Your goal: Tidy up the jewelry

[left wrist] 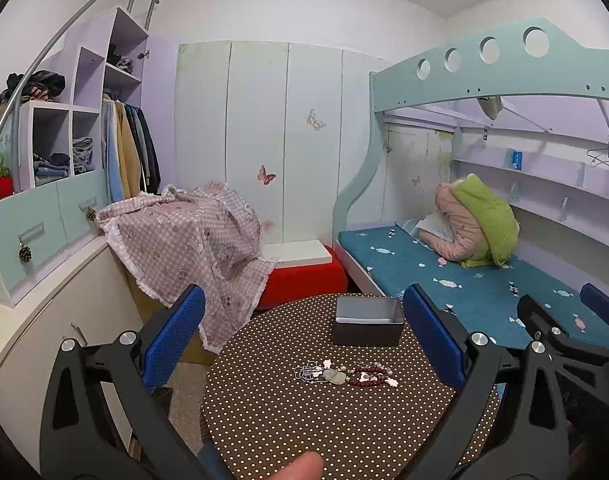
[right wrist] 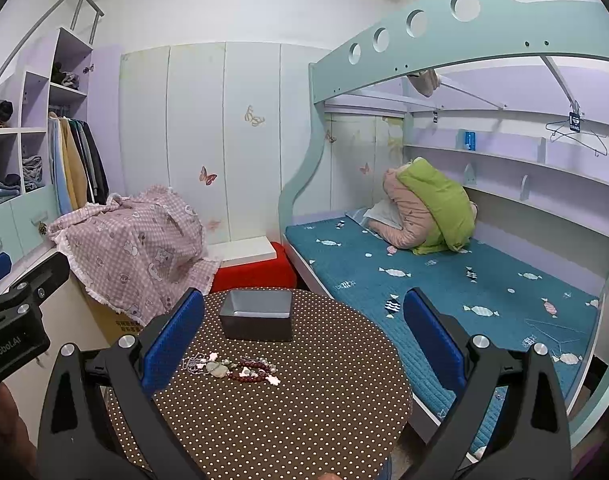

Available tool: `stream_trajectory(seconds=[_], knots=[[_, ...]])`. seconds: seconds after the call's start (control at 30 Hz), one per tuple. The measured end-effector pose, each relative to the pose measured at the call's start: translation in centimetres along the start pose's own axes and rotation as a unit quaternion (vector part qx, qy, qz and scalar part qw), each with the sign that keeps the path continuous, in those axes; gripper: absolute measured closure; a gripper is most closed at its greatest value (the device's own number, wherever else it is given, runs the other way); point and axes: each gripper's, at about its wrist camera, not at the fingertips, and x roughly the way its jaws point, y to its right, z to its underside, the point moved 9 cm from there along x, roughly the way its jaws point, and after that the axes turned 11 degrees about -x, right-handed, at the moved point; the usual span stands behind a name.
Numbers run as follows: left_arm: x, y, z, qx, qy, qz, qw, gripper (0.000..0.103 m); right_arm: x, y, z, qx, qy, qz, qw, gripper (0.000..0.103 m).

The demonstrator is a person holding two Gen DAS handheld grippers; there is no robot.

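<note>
Nothing looks sorted yet: the jewelry (left wrist: 342,373) lies in a tangled heap mid-table (left wrist: 304,432), the box (left wrist: 368,320) just behind it looks empty, and both the left gripper (left wrist: 304,344) and right gripper (right wrist: 304,340) hang spread wide, holding nothing

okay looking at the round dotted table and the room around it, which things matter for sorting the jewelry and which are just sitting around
For the job:
jewelry pile
open grey box
dotted table
left gripper, open
right gripper, open

Just lying about:
pink checked cloth
red stool
green and pink bedding
hanging clothes
</note>
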Motion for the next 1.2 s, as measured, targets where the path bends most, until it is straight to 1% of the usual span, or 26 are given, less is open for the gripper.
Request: stream_trajectory(seconds=[0.33, 0.57, 0.77, 0.97, 1.07, 1.1, 1.2], knots=[[0.7, -0.6, 0.0, 0.002, -0.001, -0.004, 1.0, 0.005, 1.2, -0.8, 0.3, -0.007, -0.005, -0.009, 1.0, 0.007], [3.6, -1.5, 1.9, 0.003, -0.022, -0.015, 0.9996, 0.005, 3.6, -1.6, 1.6, -0.014, -0.021, -0.023, 0.999, 0.007], [8.5, -3.0, 5.2, 0.004, -0.07, -0.029, 0.9971, 0.005, 8.5, -2.4, 4.6, -0.028, -0.069, -0.035, 0.997, 0.007], [14.4, -4.6, 9.1, 0.005, -0.122, -0.045, 0.9915, 0.005, 12.9, -3.1, 7.6, -0.032, -0.117, -0.052, 0.991, 0.007], [17.1, -5.5, 11.0, 0.004, -0.146, -0.053, 0.9879, 0.005, 14.4, -3.5, 8.8, -0.035, -0.136, -0.066, 0.988, 0.007], [18.0, -5.7, 11.7, 0.004, -0.155, -0.054, 0.9865, 0.005, 15.2, -3.6, 9.6, -0.038, -0.148, -0.072, 0.986, 0.007], [21.5, -6.5, 14.6, 0.013, -0.194, -0.06, 0.9791, 0.005, 16.8, -3.8, 11.4, -0.042, -0.177, -0.084, 0.98, 0.007]])
